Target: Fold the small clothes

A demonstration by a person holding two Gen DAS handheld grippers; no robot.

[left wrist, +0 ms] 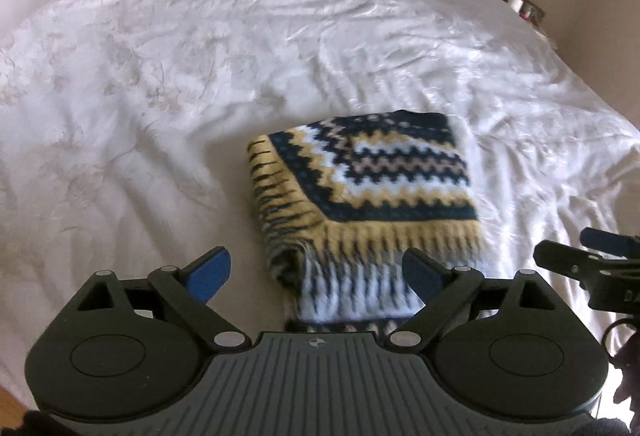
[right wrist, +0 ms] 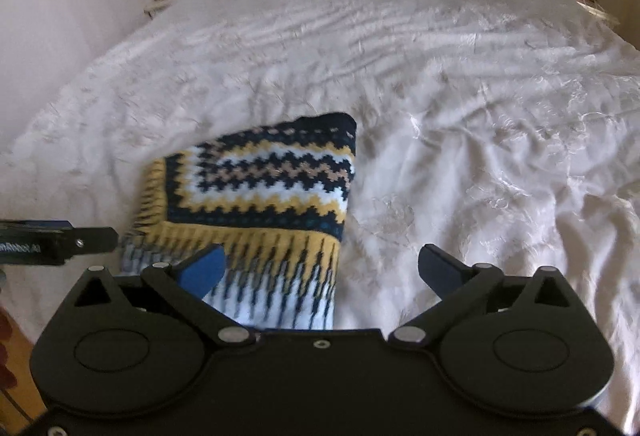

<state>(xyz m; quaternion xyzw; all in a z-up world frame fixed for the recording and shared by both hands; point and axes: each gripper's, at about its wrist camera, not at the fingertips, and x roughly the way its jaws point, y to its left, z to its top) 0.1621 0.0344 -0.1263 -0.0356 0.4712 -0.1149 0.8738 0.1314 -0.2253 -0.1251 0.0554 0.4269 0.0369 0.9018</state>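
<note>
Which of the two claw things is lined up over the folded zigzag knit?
The left gripper: the folded knit fills the gap between its open fingers. The right gripper, also open, sits off the knit's right edge, mostly over bare bedspread.

A knitted sweater (left wrist: 360, 192) (right wrist: 260, 204) lies folded into a thick, roughly square bundle on the near part of a white bedspread. Its pattern runs in zigzag bands of navy, mustard yellow, tan and pale blue. The pale blue end faces the cameras, the navy end points away.
</note>
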